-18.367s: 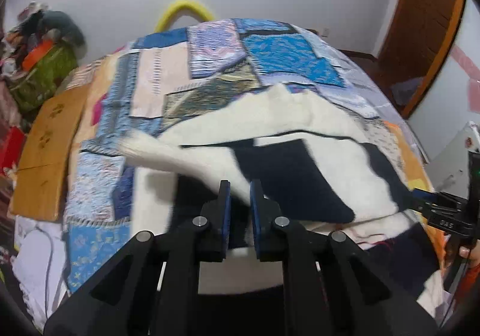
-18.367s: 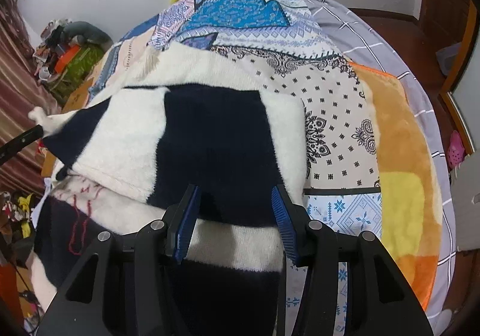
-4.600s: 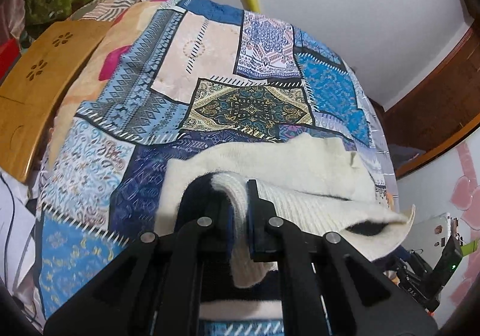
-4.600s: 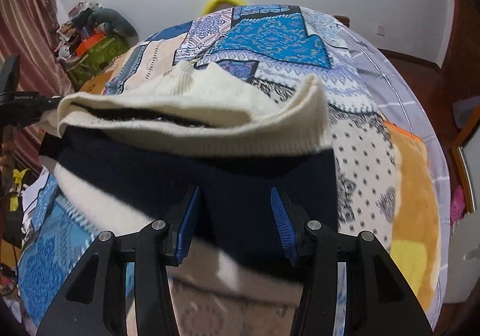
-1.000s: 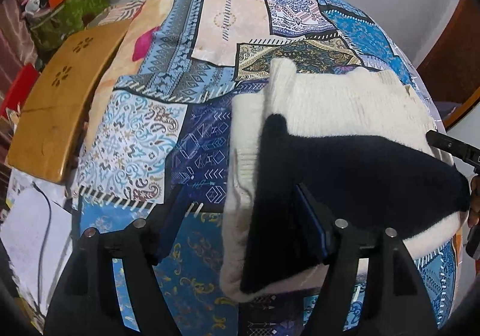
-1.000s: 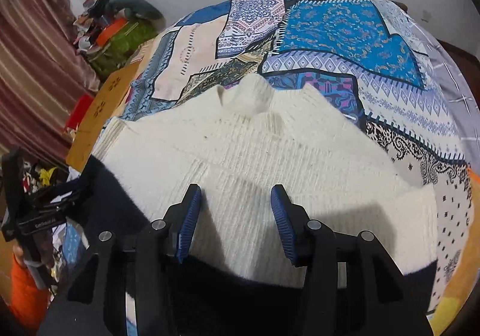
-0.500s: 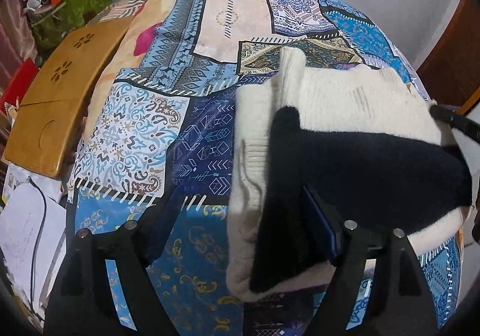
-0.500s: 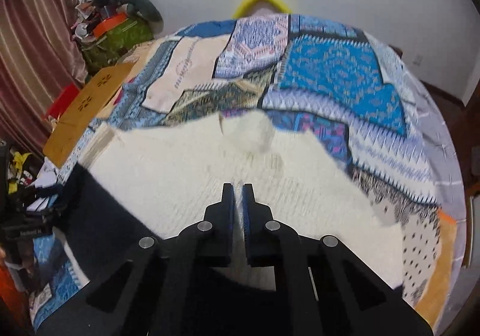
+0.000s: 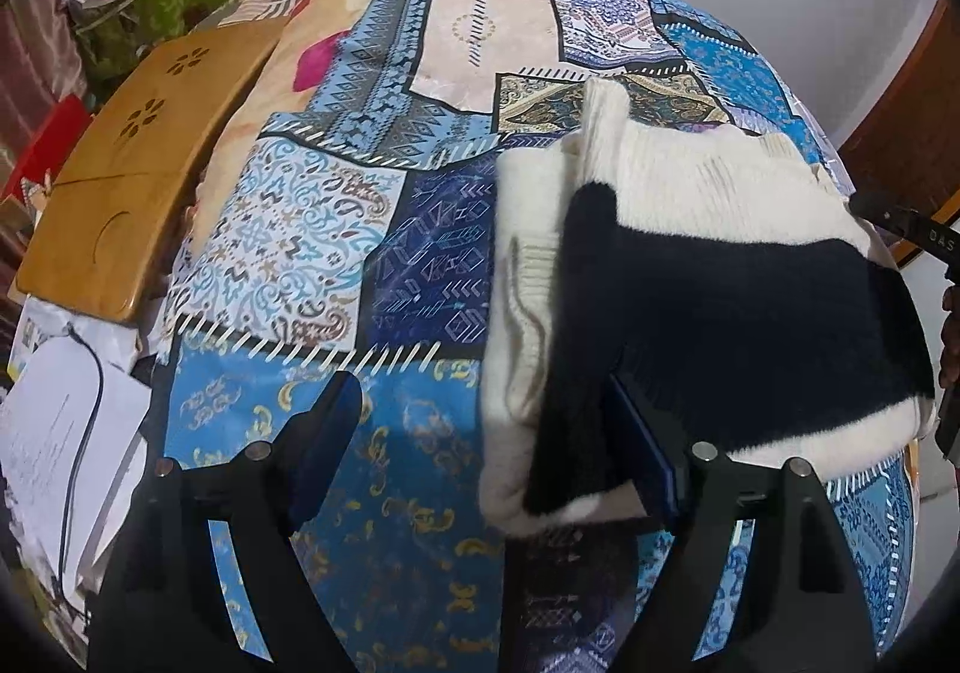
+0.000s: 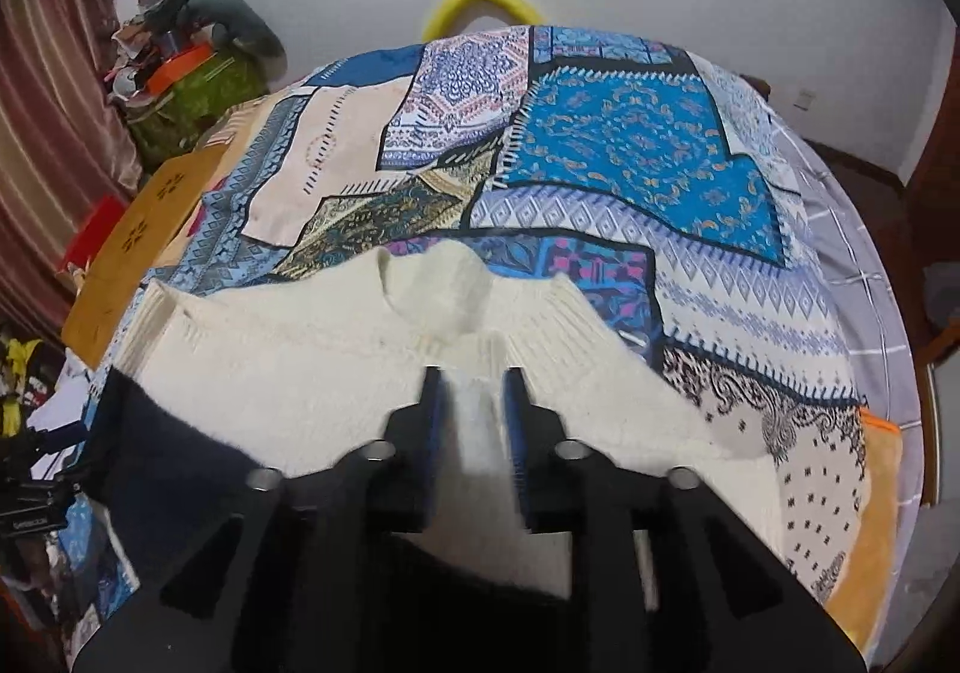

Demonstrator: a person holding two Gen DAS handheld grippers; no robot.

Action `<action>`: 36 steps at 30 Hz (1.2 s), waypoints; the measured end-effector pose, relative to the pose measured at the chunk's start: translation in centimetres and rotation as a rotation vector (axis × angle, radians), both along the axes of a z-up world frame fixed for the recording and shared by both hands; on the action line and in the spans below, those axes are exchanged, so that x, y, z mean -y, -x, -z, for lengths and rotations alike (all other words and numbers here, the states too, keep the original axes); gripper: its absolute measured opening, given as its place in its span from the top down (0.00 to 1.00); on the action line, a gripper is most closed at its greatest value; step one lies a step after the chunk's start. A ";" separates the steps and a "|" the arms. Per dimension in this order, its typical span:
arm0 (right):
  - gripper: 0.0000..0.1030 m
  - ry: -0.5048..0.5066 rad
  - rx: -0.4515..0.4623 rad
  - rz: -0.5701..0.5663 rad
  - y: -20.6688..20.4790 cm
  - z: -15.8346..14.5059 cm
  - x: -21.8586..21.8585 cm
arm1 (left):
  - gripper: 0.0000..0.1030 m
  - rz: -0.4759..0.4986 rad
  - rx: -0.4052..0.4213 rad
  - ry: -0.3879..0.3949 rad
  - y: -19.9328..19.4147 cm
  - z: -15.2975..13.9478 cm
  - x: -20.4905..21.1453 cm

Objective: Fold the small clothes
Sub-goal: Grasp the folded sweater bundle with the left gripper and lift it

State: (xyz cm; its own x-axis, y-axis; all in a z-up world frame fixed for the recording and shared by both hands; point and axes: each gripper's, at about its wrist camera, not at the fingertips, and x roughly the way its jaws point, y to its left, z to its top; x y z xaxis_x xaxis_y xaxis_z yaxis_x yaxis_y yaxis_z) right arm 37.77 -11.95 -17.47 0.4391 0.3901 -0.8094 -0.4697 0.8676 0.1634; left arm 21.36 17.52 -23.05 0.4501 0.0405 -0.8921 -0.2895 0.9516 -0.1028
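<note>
A cream and navy knit sweater point(image 9: 720, 301) lies folded on the patchwork bedspread point(image 9: 300, 229). My left gripper point(image 9: 483, 391) is open wide at the sweater's near left corner. Its right finger point(image 9: 642, 445) rests against the navy panel, its left finger over bare bedspread. In the right wrist view the sweater's cream part point(image 10: 288, 361) and collar fill the foreground. My right gripper point(image 10: 474, 373) hovers low over the cream knit just behind the collar. Its jaws are opening, a narrow gap apart, with cream knit showing between them and no pad pressing. The right gripper's black body point(image 9: 918, 229) shows at the sweater's far edge.
A wooden lap table point(image 9: 132, 181) leans along the bed's left side, with papers and a cable point(image 9: 54, 421) below it. A cluttered green bag point(image 10: 192, 78) and a yellow hoop point(image 10: 480, 0) stand by the wall. An orange blanket point(image 10: 876, 493) edges the bed at right.
The right jaws went from apart to fully shut and have now parted slightly over the cream knit. The left jaws widened a little. The sweater has stayed put.
</note>
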 end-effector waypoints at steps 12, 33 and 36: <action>0.31 -0.001 0.113 -0.012 4.7 -4.8 3.5 | 0.21 -0.023 0.014 0.022 3.0 -2.4 1.5; 0.27 -0.020 -0.063 -0.034 9.8 0.9 4.5 | 0.21 -0.077 -0.066 0.318 1.5 0.4 5.8; 0.23 -0.025 -0.063 -0.032 10.0 1.7 4.4 | 0.21 -0.103 -0.055 0.386 0.7 0.8 5.6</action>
